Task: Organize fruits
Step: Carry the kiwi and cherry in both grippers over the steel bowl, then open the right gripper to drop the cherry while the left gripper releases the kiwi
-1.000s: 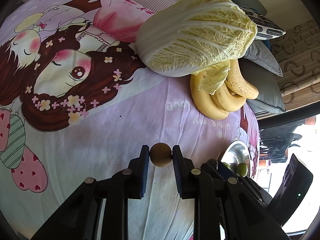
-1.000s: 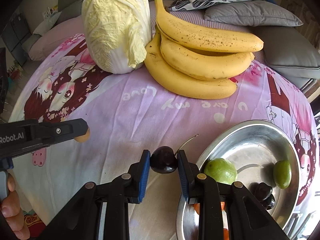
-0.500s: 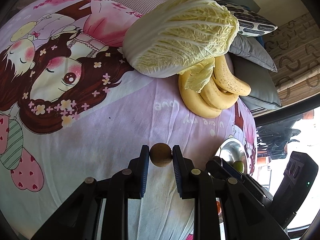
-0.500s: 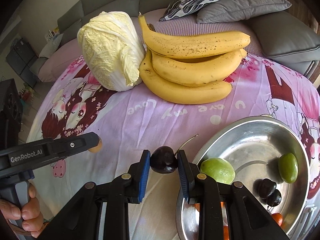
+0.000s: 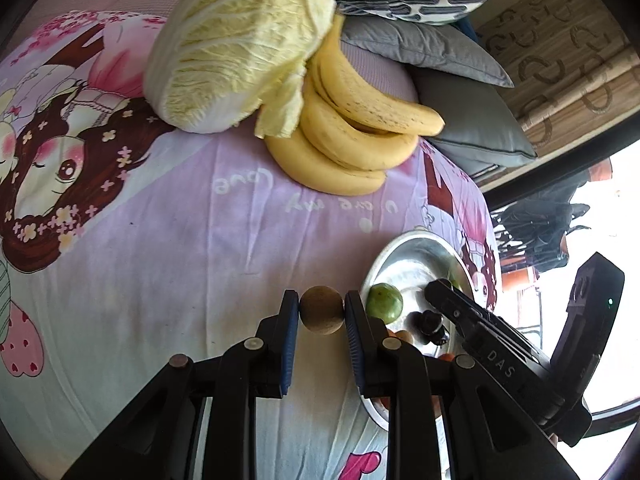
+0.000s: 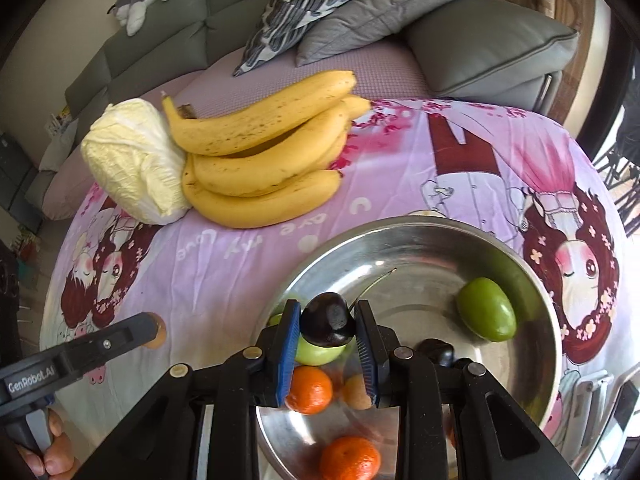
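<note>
Fruit in left gripper: we find a small round brown fruit [image 5: 322, 309] pinched squarely between the blue pads of the left gripper [image 5: 322, 312], its sides touching both pads and its top rising just above the fingertips.
Left jaws: nearly closed, clamped on the brown fruit and nothing else.
Position of left gripper: we see it over the pink cartoon bedsheet [image 5: 168, 248], just beside the near rim of the metal bowl [image 5: 416, 240].
Fruit in right gripper: we find a dark cherry [image 6: 328, 319] with a thin stem, wedged between the pads of the right gripper [image 6: 328, 322], touching both.
Right jaws: nearly closed, gripping the cherry.
Position of right gripper: we place it above the bowl's interior, with a green fruit [image 6: 318, 354] directly beneath the cherry.
Bowl contents: we count a second green fruit [image 6: 486, 309], two oranges [image 6: 310, 390], a pale fruit partly hidden by a pad, and dark cherries [image 6: 436, 350] near the fingers.
Remaining produce: a bunch of bananas [image 6: 264, 156] lies on the sheet well apart from the bowl, touching a napa cabbage [image 6: 134, 160].
Operator: a hand [image 6: 44, 452] holds the left gripper's handle.
</note>
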{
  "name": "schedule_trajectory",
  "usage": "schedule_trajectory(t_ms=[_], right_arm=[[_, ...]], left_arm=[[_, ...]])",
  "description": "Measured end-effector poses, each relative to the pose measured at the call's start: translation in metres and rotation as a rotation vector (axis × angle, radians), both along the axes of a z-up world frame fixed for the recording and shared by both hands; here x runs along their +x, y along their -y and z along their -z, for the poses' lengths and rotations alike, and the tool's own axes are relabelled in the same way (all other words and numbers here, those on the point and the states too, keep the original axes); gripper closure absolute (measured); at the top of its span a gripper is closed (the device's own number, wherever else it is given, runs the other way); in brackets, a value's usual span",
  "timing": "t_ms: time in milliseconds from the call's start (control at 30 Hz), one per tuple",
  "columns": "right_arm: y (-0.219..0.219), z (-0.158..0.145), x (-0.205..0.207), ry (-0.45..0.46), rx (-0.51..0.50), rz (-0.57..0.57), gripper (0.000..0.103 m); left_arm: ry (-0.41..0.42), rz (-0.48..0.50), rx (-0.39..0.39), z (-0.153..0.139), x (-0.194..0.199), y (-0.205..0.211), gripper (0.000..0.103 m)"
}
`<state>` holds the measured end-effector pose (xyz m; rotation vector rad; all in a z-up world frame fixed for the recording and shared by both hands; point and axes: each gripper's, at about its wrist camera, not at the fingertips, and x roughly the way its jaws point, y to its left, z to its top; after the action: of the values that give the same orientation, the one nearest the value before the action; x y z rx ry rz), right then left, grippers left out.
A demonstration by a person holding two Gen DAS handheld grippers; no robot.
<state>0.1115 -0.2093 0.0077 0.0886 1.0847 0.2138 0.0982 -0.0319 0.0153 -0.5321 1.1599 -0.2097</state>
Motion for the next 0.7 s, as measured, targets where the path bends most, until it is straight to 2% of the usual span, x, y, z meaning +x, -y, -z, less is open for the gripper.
schedule_trajectory(t_ms=[200,333,700], right_arm=[[0.027,0.004,0.001,-0.02,-0.014,0.064,0.074],[0.034,0.007,0.0,-0.034,-0.013,0.076,0.074],[0.028,0.023,0.003,-0.084,-0.027,0.055,0.074]], left_arm=[[-0.018,0.136,0.015,0.005,-0.002,0.052,0.079],[-0.034,0.191,0.036,0.01,-0.005,0.074,0.079],[-0.082,0.238,0.044,0.022,-0.01,0.085,0.079]])
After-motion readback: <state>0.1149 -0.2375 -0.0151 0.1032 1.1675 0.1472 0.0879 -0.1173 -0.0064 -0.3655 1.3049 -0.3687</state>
